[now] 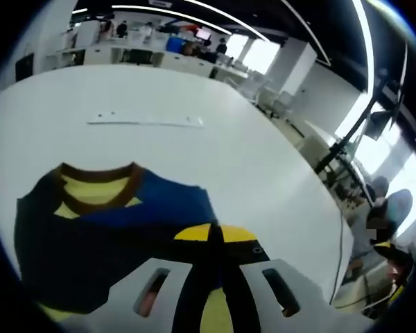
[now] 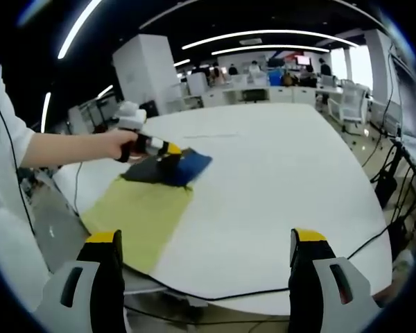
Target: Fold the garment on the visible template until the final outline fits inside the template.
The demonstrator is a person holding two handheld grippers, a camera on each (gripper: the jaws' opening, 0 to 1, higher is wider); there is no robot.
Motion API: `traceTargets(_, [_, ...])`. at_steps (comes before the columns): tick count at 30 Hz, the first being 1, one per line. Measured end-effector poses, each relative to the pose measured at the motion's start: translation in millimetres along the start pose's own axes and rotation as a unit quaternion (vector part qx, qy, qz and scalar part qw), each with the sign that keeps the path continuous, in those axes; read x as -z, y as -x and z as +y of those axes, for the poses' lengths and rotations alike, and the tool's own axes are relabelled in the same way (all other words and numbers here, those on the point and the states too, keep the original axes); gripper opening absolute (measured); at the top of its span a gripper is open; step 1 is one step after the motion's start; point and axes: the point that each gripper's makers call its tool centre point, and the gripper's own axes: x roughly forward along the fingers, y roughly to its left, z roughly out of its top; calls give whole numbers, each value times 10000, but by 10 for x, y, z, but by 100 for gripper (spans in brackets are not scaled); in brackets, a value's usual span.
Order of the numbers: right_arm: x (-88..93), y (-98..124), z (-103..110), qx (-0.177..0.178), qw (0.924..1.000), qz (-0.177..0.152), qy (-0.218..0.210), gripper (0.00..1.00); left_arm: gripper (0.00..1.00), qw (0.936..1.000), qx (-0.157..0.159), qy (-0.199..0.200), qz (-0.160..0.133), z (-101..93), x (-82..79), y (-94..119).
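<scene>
gripping the garment, the left gripper hides its hem; right gripper gapes wide.

Ahead of the right tongs the white desk is lying bare; to their left the yellow template, garment and left tongs are blocking passage.

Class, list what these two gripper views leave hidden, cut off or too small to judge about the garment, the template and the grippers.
- Garment, left gripper view: its near part is covered by the left gripper.
- Garment, right gripper view: too small to judge its folds.
- Yellow template, right gripper view: the garment covers its far end.
- Right gripper: jaw bases cut off by the bottom edge.
</scene>
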Motion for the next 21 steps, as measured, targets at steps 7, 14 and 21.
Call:
traceTargets(7, [13, 1, -48, -11, 10000, -43, -48, 100, 0, 10000, -53, 62, 50, -44, 75, -82])
traceTargets(14, [56, 35, -70, 18, 10000, -21, -84, 100, 0, 9995, -134, 270, 18, -26, 124, -168])
traceTargets(21, [117, 99, -126, 113, 9999, 35, -124, 100, 0, 9976, -278, 635, -76, 1, 188, -294])
